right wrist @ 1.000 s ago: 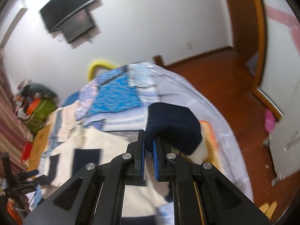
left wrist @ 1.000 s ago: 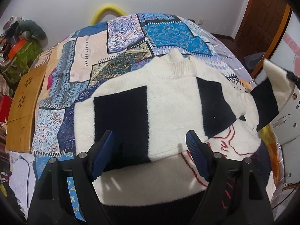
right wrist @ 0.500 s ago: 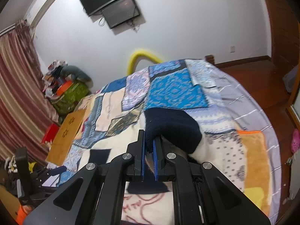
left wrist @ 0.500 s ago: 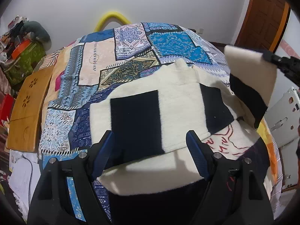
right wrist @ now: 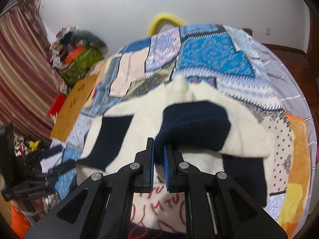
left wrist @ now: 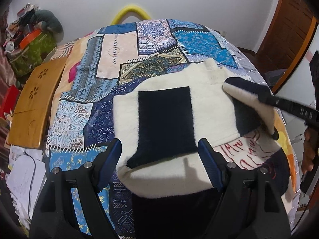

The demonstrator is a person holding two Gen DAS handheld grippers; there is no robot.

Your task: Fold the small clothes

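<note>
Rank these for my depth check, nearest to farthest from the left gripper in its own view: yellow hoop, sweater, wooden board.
1. sweater, straight ahead of the left gripper
2. wooden board, far left
3. yellow hoop, by the back wall

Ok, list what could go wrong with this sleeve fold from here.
1. The right gripper is opening with the sleeve between its pads; the cuff may drop short, leaving the fold crooked.
2. The left gripper hangs open above the sweater, pinning nothing, so it could shift on the quilt.
3. The first folded sleeve could be dragged out of place.
</note>
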